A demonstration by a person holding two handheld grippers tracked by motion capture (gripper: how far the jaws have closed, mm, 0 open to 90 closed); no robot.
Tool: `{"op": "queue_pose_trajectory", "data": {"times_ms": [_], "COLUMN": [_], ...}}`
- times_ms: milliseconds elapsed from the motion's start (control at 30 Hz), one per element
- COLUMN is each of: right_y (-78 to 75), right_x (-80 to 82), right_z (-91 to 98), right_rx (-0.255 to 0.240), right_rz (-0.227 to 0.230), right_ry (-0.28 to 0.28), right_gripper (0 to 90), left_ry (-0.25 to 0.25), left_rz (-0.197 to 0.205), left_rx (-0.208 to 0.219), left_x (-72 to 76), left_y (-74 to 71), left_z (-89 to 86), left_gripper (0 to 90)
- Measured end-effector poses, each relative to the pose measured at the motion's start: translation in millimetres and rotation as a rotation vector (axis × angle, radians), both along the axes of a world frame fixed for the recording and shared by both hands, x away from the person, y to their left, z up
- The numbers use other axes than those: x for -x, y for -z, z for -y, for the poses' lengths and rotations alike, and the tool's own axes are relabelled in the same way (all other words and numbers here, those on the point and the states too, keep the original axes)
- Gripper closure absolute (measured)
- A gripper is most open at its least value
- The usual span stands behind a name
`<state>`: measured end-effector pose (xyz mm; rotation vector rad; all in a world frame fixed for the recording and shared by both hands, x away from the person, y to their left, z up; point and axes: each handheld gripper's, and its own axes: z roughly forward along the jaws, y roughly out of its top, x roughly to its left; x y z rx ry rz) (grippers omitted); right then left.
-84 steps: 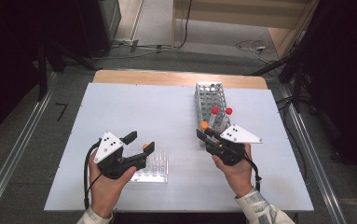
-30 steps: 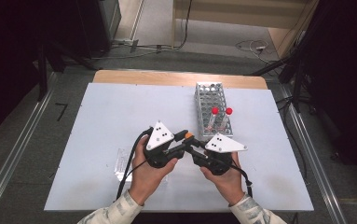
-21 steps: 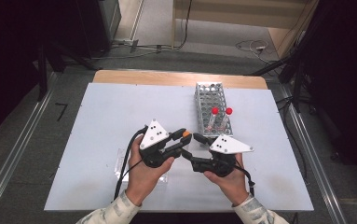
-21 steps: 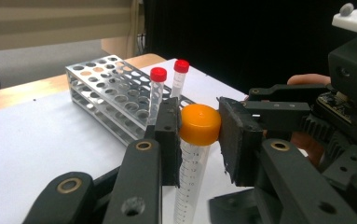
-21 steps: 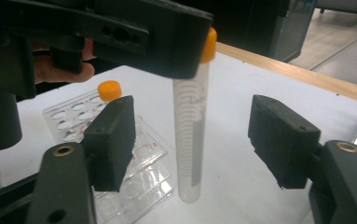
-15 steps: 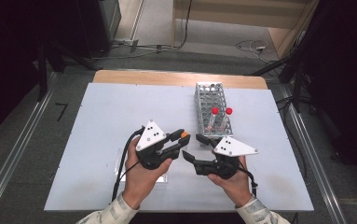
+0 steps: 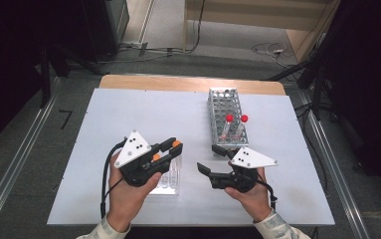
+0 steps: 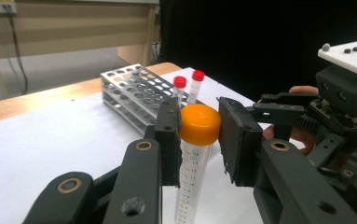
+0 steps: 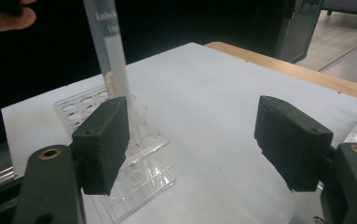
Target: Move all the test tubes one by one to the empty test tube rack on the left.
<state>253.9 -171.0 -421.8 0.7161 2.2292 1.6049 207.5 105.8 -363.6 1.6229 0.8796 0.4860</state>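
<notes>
A clear graduated tube with an orange cap (image 8: pixel 199 123) stands upright between the jaws of my left gripper (image 8: pixel 198 136), which is shut on the cap. In the high view that left gripper (image 7: pixel 172 149) holds the tube (image 7: pixel 176 144) over the clear plastic rack (image 7: pixel 170 180). From the right gripper view the tube (image 9: pixel 111 51) hangs down to the clear rack (image 9: pixel 134 163); its lower end is hidden behind one jaw. My right gripper (image 9: pixel 197 140) is open and empty, just right of the clear rack (image 7: pixel 210 158).
A metal tube rack (image 7: pixel 225 117) stands at the back right with two red-capped tubes (image 7: pixel 235 124) in its near end. It also appears beyond the left jaws (image 8: pixel 134 91). White table top (image 7: pixel 128 114) lies open to the left and back.
The grippers met at mid-table, then parted. The left one drew back left over the clear rack with the orange-capped tube. The right one slid right and stands open.
</notes>
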Motion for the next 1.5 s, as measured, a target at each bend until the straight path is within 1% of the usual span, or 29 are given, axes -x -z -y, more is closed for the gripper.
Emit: {"op": "queue_pose_trajectory", "data": {"times_ms": [100, 300, 500, 533, 633, 800, 867, 933, 967, 1067, 1133, 1167, 1233, 1433, 1500], "right_y": [0.1, 0.2, 2.0, 2.1, 2.2, 2.8, 2.9, 3.6, 4.1, 4.9, 4.8, 4.7, 5.1, 6.0, 5.9], "right_x": [0.0, -1.2, -3.0, -3.2, -3.7, -4.5, -4.6, -5.2, -5.8, -6.3, -6.4, -6.6, -7.1, -7.3, -7.2], "right_z": [0.1, 1.7, 2.0, 2.4, 4.0, 4.4, 4.3, 4.5, 4.6, 5.3, 5.6, 5.9, 5.8, 5.5, 5.7], "right_rx": [0.001, 0.002, 0.008, 0.008, 0.007, 0.01, 0.01, 0.012, 0.012, 0.014, 0.012, 0.012, 0.014, 0.017, 0.016], "right_rz": [-0.001, -0.002, -0.005, -0.006, -0.009, -0.01, -0.011, -0.011, -0.011, -0.012, -0.016, -0.015, -0.015, -0.018, -0.017], "right_ry": [0.003, 0.014, 0.021, 0.022, 0.028, 0.032, 0.033, 0.034, 0.035, 0.04, 0.044, 0.045, 0.046, 0.046, 0.046], "right_gripper": [24.8, 24.9, 25.0, 25.0, 25.2, 25.5, 25.5, 25.5, 25.6, 25.7, 25.8, 25.9, 25.9, 25.9, 26.0], "left_ry": [-0.019, -0.058, -0.086, -0.093, -0.127, -0.173, -0.176, -0.188, -0.196, -0.213, -0.215, -0.218, -0.215, -0.21, -0.207], "left_rz": [0.004, -0.001, -0.005, -0.006, -0.004, 0.008, 0.001, 0.008, 0.004, -0.004, -0.012, -0.013, -0.02, -0.025, -0.031], "left_rx": [-0.004, -0.007, -0.015, -0.025, -0.036, -0.051, -0.052, -0.065, -0.075, -0.069, -0.055, -0.054, -0.029, -0.036, -0.046], "left_x": [5.0, 13.3, 17.8, 18.3, 18.5, 15.1, 12.3, 9.2, 7.7, 3.2, 1.4, 0.8, -0.3, -0.4, -0.2], "left_y": [-1.5, -0.2, -0.1, 0.1, 1.2, 4.8, 9.2, 15.1, 18.0, 26.2, 31.0, 33.0, 35.8, 40.0, 43.0], "left_z": [-10.2, -29.1, -40.6, -42.9, -48.0, -51.3, -52.0, -51.9, -52.1, -54.2, -55.3, -55.7, -56.0, -53.8, -52.9], "left_gripper": [71.3, 71.3, 71.3, 71.3, 71.3, 71.3, 71.3, 71.3, 71.3, 71.3, 71.3, 71.2, 71.3, 71.2, 71.2]}}
